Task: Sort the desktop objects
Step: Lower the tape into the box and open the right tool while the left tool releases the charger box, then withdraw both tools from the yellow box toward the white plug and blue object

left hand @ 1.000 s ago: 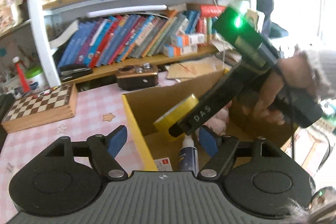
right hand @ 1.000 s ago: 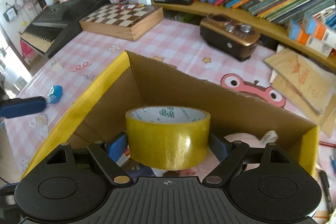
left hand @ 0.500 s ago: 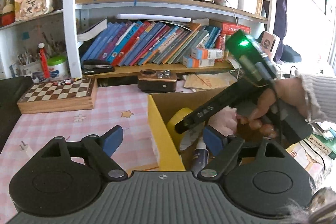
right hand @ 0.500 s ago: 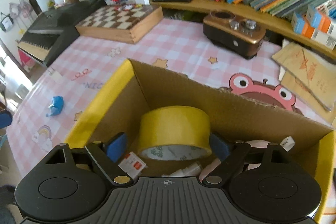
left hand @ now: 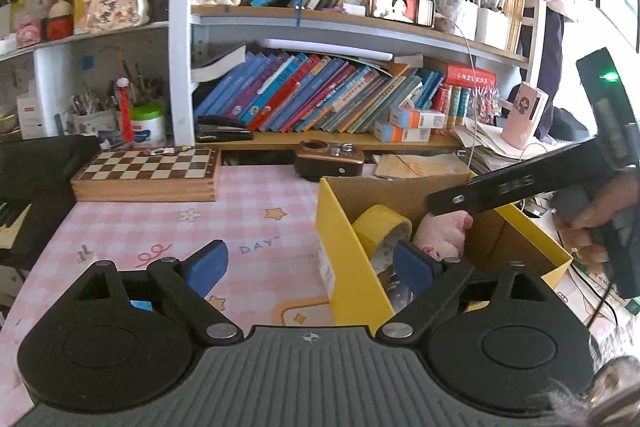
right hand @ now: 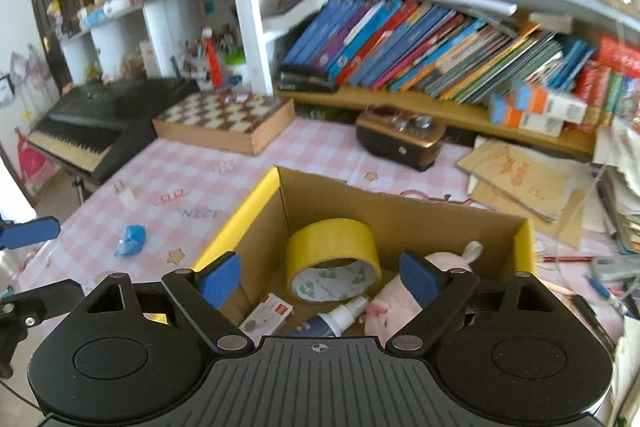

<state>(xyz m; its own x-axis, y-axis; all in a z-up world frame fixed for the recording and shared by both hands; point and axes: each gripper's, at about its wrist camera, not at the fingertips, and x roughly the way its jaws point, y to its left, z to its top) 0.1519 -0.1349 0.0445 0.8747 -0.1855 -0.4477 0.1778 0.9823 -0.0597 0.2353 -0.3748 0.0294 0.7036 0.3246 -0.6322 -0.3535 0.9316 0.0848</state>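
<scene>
Pink-checked tabletop [right hand: 320, 151] bears one box [right hand: 256, 215] — one tape roll [right hand: 332, 247], one pig [right hand: 394, 301] — both jaws empty, left's opening.

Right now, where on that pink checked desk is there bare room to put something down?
The widest bare patch of tablecloth lies between the chessboard box, the radio and the cardboard box. Left of the box only a blue clip and a white plug lie. The right side is crowded with papers; the box itself is nearly full.

The pink checked tablecloth [left hand: 248, 223] reads "DAY" in the left wrist view and "NICE" in the right wrist view.
</scene>
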